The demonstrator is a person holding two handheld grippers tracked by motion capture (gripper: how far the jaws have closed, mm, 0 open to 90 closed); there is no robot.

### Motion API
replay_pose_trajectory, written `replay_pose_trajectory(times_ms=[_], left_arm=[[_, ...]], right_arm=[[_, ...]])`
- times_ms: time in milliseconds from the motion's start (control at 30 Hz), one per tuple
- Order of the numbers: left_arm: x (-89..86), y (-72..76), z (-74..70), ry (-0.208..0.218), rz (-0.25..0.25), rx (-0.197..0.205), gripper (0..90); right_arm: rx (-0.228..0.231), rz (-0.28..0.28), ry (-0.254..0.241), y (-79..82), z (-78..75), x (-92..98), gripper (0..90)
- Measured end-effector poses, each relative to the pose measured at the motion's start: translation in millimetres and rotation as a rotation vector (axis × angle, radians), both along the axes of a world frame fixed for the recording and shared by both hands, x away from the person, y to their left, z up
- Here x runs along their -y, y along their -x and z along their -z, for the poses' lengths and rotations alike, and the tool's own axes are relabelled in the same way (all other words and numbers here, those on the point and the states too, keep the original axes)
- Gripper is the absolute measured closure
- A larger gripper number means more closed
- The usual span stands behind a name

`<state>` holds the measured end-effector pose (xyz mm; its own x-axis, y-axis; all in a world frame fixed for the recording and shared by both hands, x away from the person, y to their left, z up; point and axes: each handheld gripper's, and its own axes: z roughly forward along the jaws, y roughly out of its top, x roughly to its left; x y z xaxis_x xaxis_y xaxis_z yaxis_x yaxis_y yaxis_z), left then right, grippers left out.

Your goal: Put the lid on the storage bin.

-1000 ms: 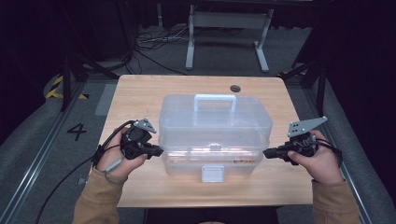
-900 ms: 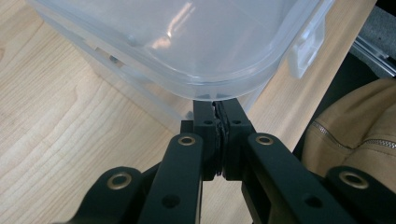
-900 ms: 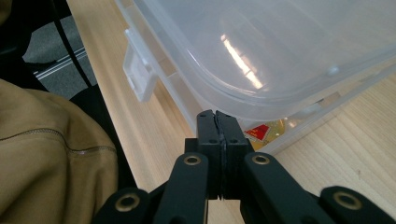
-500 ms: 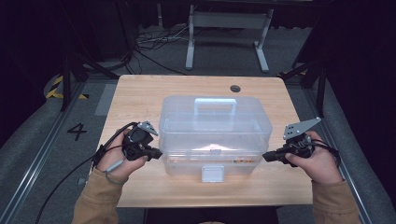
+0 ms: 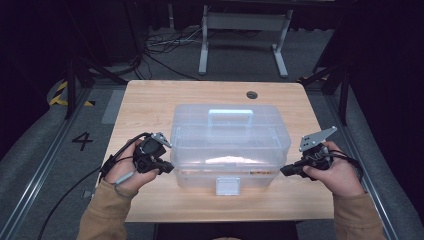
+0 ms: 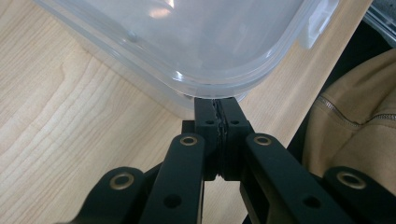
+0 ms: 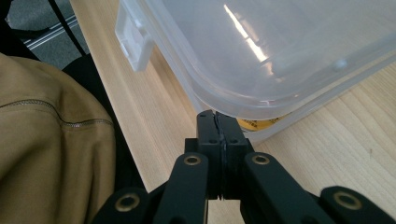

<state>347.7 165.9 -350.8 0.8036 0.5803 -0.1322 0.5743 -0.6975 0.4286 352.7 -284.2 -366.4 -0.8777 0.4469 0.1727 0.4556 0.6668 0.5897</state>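
A light wooden table (image 5: 150,107) stands on a grey floor in a dark room; a white metal stand (image 5: 240,30) and loose black cables (image 5: 160,45) lie beyond its far edge, and a yellow-and-black striped marking (image 5: 60,95) and a number four (image 5: 82,141) show on the floor to the left. A small round hole (image 5: 252,94) sits near the table's far right corner.

A clear plastic storage box (image 5: 230,142) rests in the middle of the table, slightly toward the near edge. Its lid is on, with a pale handle (image 5: 230,119) lying flat on top and a white latch (image 5: 227,185) on the near wall. Something yellow shows low inside along the near wall, too faint to name. The box's long axis runs left to right across the table, and its latch side faces the person.

The left gripper (image 6: 217,109) is at the box's near left corner, its jaws pressed together with nothing between them, tips just under the lid's rim. The right gripper (image 7: 215,121) is at the near right corner, jaws likewise closed together on nothing, tips at the rim. Tan sleeves (image 5: 100,215) enter from below.
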Motion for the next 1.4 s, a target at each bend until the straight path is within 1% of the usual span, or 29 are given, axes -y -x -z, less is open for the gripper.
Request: replay_pose_trajectory(times_ms=[333,733,1033,1300,1400], left_arm=[[2.0,-1.3,4.2,-0.018,0.007,-0.018,88.5],[3.6,-2.1,7.5,-0.034,0.01,-0.032,88.4],[4.5,-2.7,9.5,-0.05,0.016,-0.04,88.3],[4.6,-3.5,11.9,-0.052,0.019,-0.051,88.0],[4.8,-4.0,13.0,-0.064,0.023,-0.058,87.9]], right_arm=[[-0.024,-0.007,0.018,-1.6,4.4,-1.7,90.0],[-0.033,-0.016,0.038,-3.0,7.6,-3.3,90.0],[-0.05,-0.019,0.057,-2.9,9.4,-4.8,90.0],[-0.053,-0.024,0.066,-3.1,10.7,-5.4,90.0],[-0.059,-0.025,0.074,-3.1,11.2,-5.5,90.0]])
